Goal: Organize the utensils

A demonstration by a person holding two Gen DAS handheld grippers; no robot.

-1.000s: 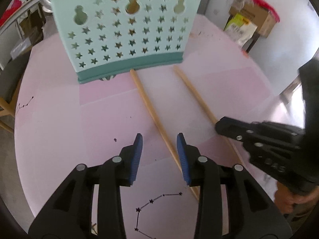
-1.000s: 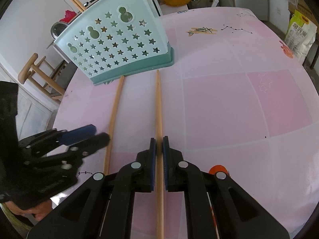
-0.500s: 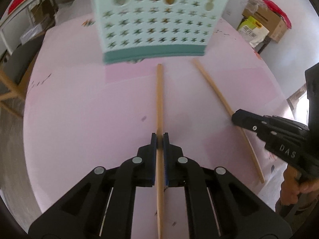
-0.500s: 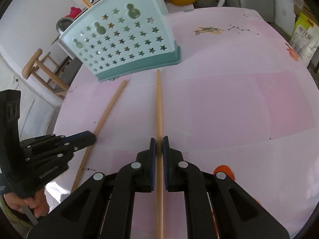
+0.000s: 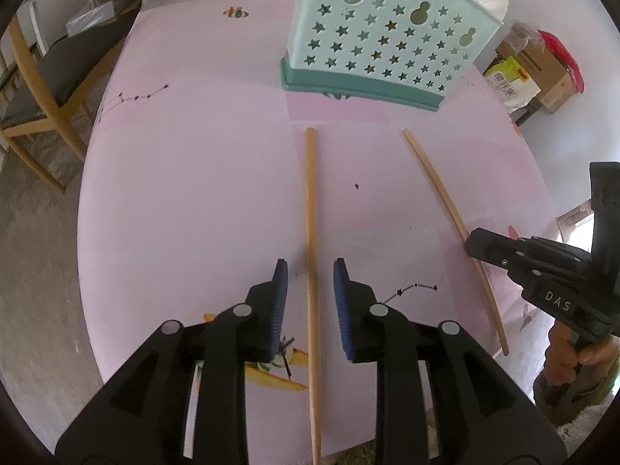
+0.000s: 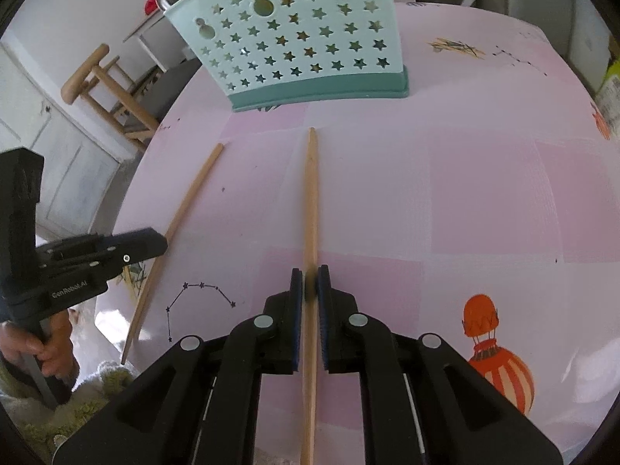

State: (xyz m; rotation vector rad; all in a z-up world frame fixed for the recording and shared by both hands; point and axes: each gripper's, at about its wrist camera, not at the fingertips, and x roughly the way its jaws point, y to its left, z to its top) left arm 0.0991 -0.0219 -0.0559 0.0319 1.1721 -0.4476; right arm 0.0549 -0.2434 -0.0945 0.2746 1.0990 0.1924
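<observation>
I have two chopsticks lying on the pink table [image 5: 193, 193], both in front of the star-punched holder [image 5: 387, 46], their far tips aimed at its base. The left chopstick [image 5: 311, 213] runs lengthwise straight between my left gripper [image 5: 309, 283] pads — those jaws have just been opening and stand narrow but clear of the wood, no grip. The right chopstick [image 6: 310, 209] lies along my right gripper [image 6: 309, 285] — its jaws have eased slightly apart, and I cannot tell whether the pads press it.
</observation>
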